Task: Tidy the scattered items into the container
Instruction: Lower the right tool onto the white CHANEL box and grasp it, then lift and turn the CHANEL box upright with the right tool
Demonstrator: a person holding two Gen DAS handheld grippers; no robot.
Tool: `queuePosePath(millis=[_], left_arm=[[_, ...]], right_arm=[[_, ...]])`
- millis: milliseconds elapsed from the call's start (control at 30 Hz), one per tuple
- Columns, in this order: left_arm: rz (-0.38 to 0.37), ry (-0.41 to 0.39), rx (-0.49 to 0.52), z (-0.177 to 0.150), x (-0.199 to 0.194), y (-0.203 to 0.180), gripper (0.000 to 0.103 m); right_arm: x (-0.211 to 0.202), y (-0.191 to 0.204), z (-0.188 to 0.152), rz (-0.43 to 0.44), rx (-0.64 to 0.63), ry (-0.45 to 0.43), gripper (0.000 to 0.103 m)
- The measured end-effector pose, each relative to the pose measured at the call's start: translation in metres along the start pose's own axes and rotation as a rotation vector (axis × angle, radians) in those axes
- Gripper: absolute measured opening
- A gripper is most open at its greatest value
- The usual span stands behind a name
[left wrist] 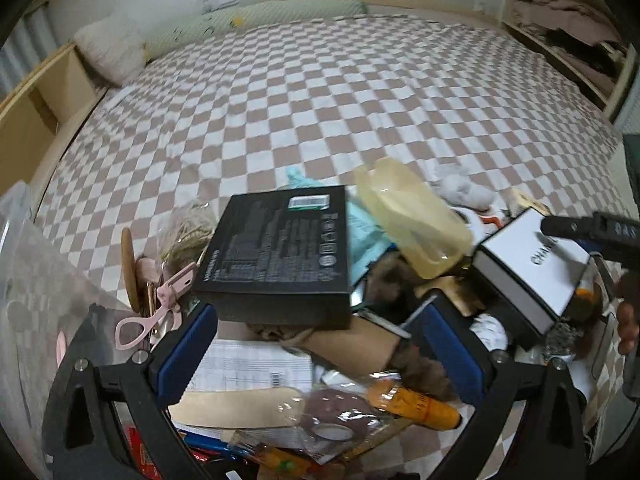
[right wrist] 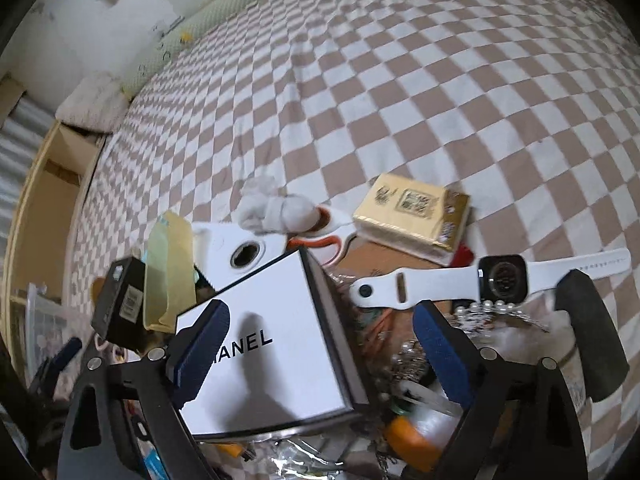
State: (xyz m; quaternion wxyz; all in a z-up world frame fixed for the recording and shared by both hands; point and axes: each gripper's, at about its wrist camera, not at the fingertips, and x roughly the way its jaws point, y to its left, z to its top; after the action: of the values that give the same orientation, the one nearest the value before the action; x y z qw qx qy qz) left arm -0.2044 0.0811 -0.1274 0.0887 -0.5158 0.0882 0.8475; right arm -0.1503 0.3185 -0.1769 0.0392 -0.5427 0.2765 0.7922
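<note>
1. L gripper (left wrist: 316,344) spread wide, holding nothing; black box (left wrist: 280,256) sits just ahead, propped on the pile on the checkered bed (left wrist: 320,100).
2. R gripper (right wrist: 316,344) also released, straddling the white Chanel box (right wrist: 276,340), pads not touching.
3. Clear container (left wrist: 24,264) at far left.
4. Imo: centre the pads on the box's short sides, close square, lift straight so the yellow tub (left wrist: 412,220) doesn't tip.
</note>
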Motion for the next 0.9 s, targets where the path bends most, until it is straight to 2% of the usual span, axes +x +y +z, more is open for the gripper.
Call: queuePosePath(millis=[200, 367, 467, 500, 633, 900], left_arm=[[0.009, 0.018, -0.011, -0.005, 0.005, 0.015, 0.103], [0.014, 0.017, 0.005, -0.016, -0.002, 0.022, 0.103], [0.018, 0.014, 0.009, -0.022, -0.008, 0.028, 0.103], [0.019, 0.012, 0.007, -0.024, -0.010, 0.030, 0.103], [0.019, 0.003, 0.003, -0.029, -0.018, 0.037, 0.103], [0.020, -0.005, 0.017, -0.036, -0.026, 0.040, 0.103]], right_arm=[[0.003, 0.027, -0.005, 0.004, -0.149, 0.034, 0.093], [-0.006, 0.056, -0.020, -0.046, -0.333, 0.002, 0.094], [-0.006, 0.065, -0.033, -0.070, -0.416, -0.011, 0.100], [-0.006, 0.067, -0.036, -0.074, -0.431, -0.013, 0.103], [-0.013, 0.067, -0.044, -0.075, -0.470, -0.026, 0.103], [-0.020, 0.056, -0.056, -0.001, -0.430, 0.099, 0.103]])
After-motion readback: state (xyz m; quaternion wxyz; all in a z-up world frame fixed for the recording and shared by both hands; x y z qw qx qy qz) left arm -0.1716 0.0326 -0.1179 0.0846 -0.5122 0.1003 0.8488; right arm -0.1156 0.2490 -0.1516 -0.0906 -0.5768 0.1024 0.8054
